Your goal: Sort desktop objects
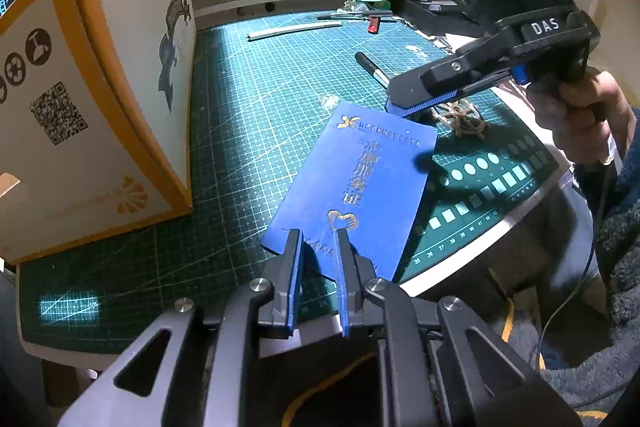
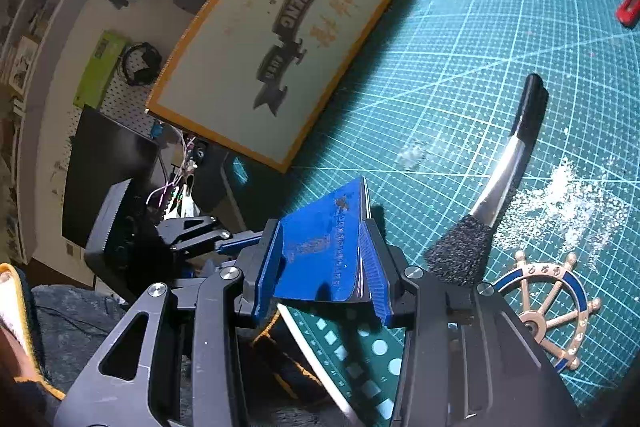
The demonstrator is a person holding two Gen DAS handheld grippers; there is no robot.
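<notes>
I have the blue booklet (image 1: pixel 356 187) lifted off the green cutting mat (image 1: pixel 248 115), tilted, its near edge clamped between the pads of my left gripper (image 1: pixel 318 241); the jaws there are drawn almost together on the thin cover. The booklet's far corner reaches up toward my right gripper (image 1: pixel 404 107), which hangs just above and beyond it. From the right wrist camera the same booklet (image 2: pixel 320 259) sits between that gripper's two blue pads (image 2: pixel 370 259), but the jaws stand apart around it and I see no pressure on the cover, so I read my right gripper (image 2: pixel 324 267) as released.

Just right of the booklet, on the mat, lie a small ship's-wheel ornament (image 2: pixel 548 311) in bronze and blue and a black-bristled brush (image 2: pixel 496 195) with a silver ferrule, its bristles near the wheel. A white powdery smear (image 2: pixel 572 203) marks the mat beside them. To the left stands an orange-edged cardboard box (image 1: pixel 88 99), upright on the mat. Far across the mat lie a white strip (image 1: pixel 294 30), a red clip-like piece (image 1: pixel 374 23) and a dark pen (image 1: pixel 352 14).
</notes>
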